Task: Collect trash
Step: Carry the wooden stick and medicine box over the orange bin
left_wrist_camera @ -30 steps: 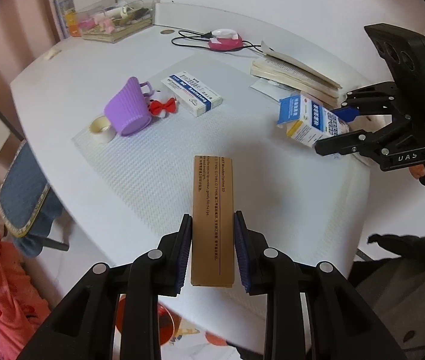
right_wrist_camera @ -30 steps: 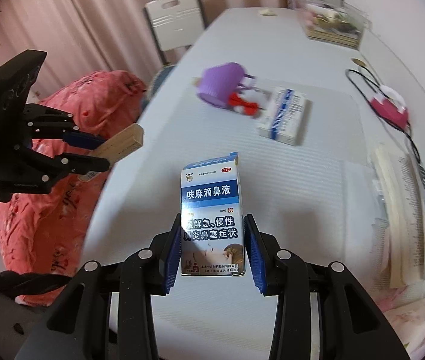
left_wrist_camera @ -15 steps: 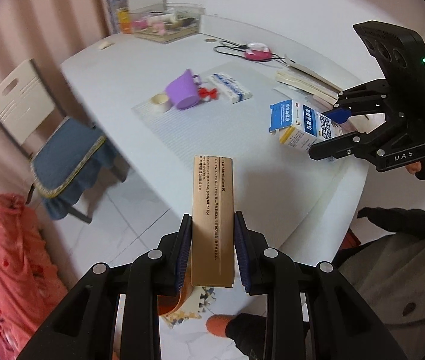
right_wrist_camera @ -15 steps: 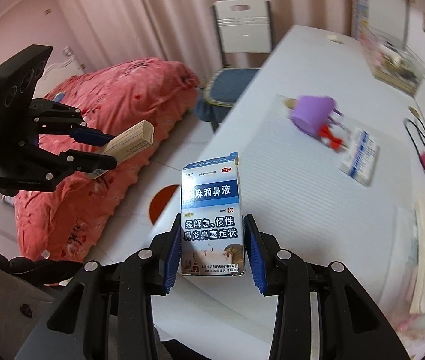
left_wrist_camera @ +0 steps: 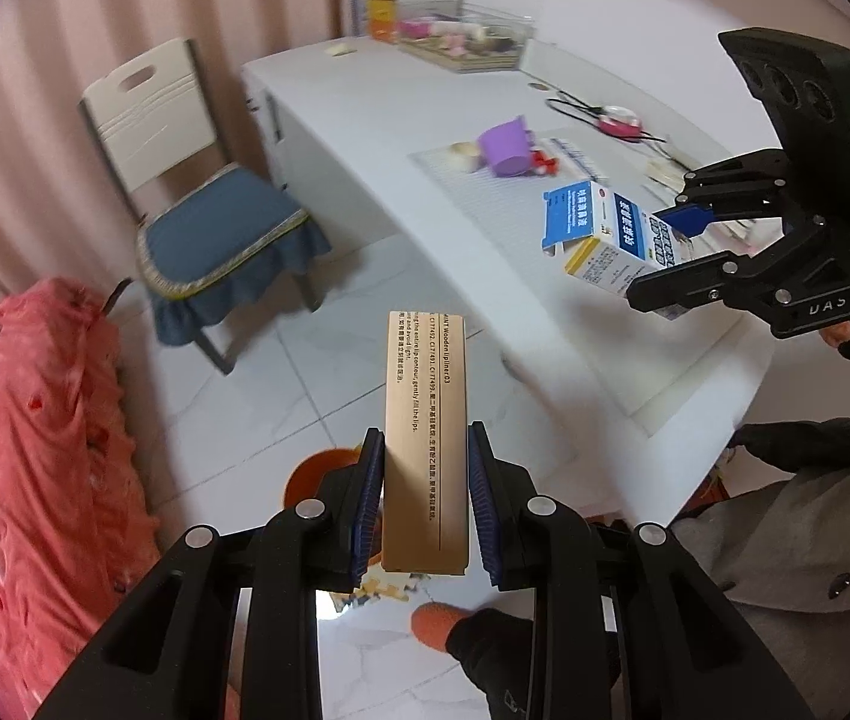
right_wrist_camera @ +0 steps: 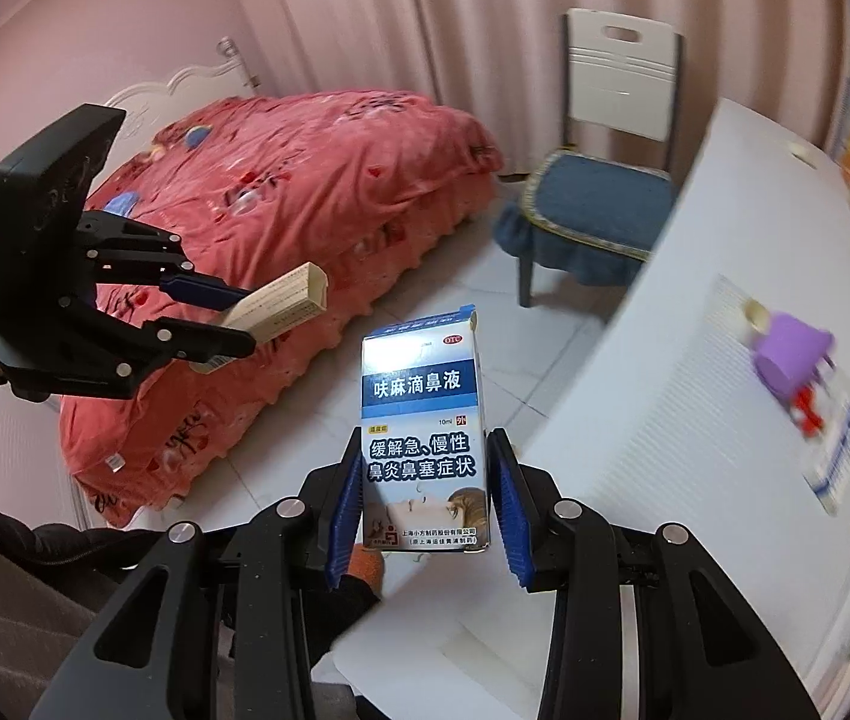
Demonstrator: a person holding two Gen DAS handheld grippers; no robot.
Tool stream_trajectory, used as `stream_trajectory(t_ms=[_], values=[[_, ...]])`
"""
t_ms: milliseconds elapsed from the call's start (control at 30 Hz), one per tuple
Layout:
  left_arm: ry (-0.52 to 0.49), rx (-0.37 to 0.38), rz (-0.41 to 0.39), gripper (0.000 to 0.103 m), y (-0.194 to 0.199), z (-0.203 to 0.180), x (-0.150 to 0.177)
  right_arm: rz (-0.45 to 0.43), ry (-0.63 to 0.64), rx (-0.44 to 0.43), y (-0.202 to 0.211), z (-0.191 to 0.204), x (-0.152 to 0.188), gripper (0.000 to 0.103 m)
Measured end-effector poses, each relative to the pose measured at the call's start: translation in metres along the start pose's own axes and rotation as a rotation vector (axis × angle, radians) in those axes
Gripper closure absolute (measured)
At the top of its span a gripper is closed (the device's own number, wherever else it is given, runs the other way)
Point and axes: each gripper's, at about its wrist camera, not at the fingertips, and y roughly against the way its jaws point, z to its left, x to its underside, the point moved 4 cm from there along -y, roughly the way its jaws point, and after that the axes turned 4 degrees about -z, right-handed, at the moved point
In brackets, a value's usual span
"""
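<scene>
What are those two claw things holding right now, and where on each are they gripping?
The left gripper pinches a slim tan box by its lower sides. The right gripper clamps a blue-and-white medicine box likewise.

1. Setting: a home bedroom.
2. Evidence: bed under a red quilt, with a white carved headboard.
3. Pink curtains, tiled floor, cushioned chair beside a white desk.
</scene>
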Motion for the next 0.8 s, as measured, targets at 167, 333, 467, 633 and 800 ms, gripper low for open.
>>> stream_trajectory(t_ms=[167,333,467,633,800], values=[[0.058,-0.015,0.011,0.073,0.003,0.031,0.017,0.019,0.026,-0.038,-0.034,0.028,-0.025,0.063],[0.101,-0.028,0.034,0.073,-0.003,0.064,0.033,0.032,0.046,-0.069,-0.07,0.051,-0.047,0.063],[0.132,-0.025,0.049,0.073,-0.016,0.087,0.043,0.054,0.046,-0.087,-0.106,0.064,-0.059,0.063],[0.168,-0.005,0.075,0.073,-0.038,0.115,0.056,0.09,0.028,-0.097,-0.151,0.067,-0.062,0.063],[0.196,0.017,0.099,0.073,-0.063,0.135,0.066,0.131,-0.02,-0.094,-0.193,0.053,-0.055,0.063]])
